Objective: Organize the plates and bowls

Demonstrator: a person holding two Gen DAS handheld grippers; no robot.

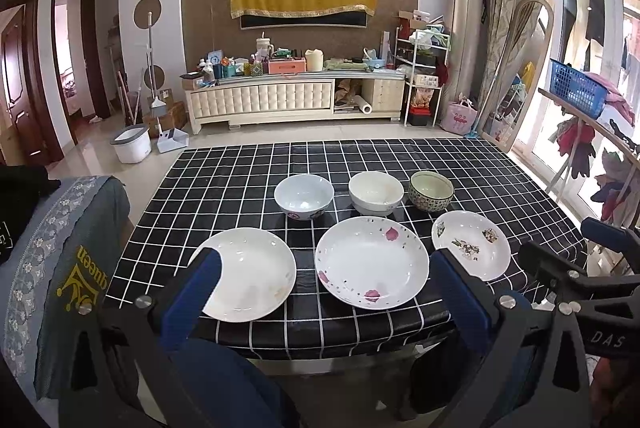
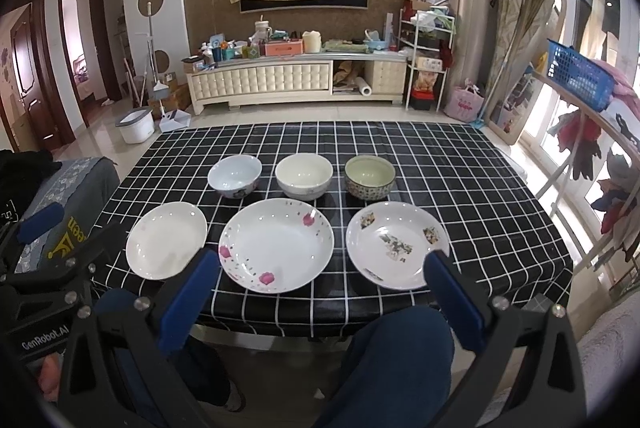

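Three plates line the table's near edge: a plain white plate (image 1: 250, 274) (image 2: 166, 239), a bigger plate with pink petals (image 1: 371, 262) (image 2: 276, 245), and a plate with leaf prints (image 1: 471, 244) (image 2: 396, 244). Behind them stand a pale blue bowl (image 1: 304, 196) (image 2: 235, 175), a cream bowl (image 1: 375, 193) (image 2: 303, 175) and a green patterned bowl (image 1: 431, 190) (image 2: 370, 176). My left gripper (image 1: 326, 262) hovers open before the table's near edge, empty. My right gripper (image 2: 320, 262) is open too, held just short of the table.
The table wears a black cloth with a white grid (image 1: 460, 156) (image 2: 440, 144). A chair with a grey cover (image 1: 60, 260) stands at the left. The person's knees in blue trousers (image 2: 396, 360) sit below the table edge. A clothes rack with a blue basket (image 2: 580, 72) is at the right.
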